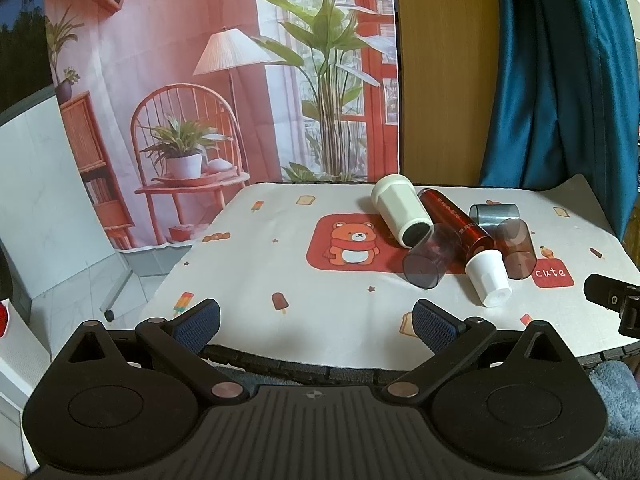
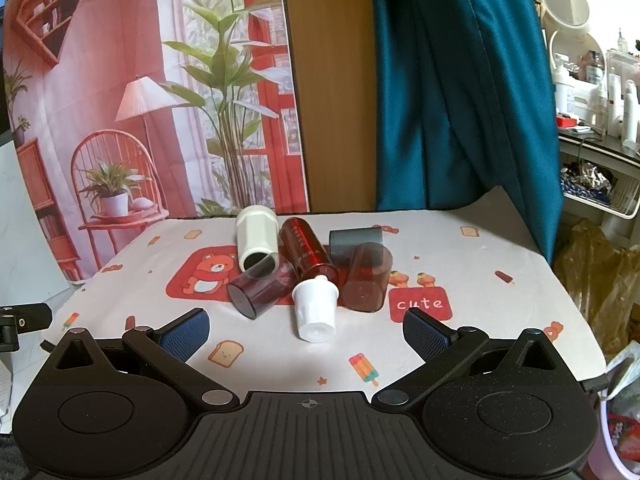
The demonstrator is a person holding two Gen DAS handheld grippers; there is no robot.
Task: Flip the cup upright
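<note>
Several cups lie tipped in a heap on the cloth-covered table point(image 1: 280, 280). A cream cup point(image 1: 400, 210) point(image 2: 257, 236), a red metallic cylinder point(image 1: 456, 224) point(image 2: 306, 252), a smoky clear cup point(image 1: 428, 256) point(image 2: 260, 286), a small white cup point(image 1: 488, 276) point(image 2: 314, 312), a brown clear cup point(image 1: 516, 252) point(image 2: 366, 276) and a grey cup point(image 1: 494, 214) point(image 2: 354, 242) lie on their sides. My left gripper point(image 1: 316, 320) is open and empty at the table's near edge, left of the heap. My right gripper point(image 2: 306, 332) is open and empty, just short of the small white cup.
A printed backdrop point(image 1: 200, 80) hangs behind the table, and a teal curtain point(image 2: 460, 100) hangs at the back right. A shelf with bottles point(image 2: 596, 92) stands to the right. The other gripper's tip point(image 1: 612, 300) shows at the right edge of the left wrist view.
</note>
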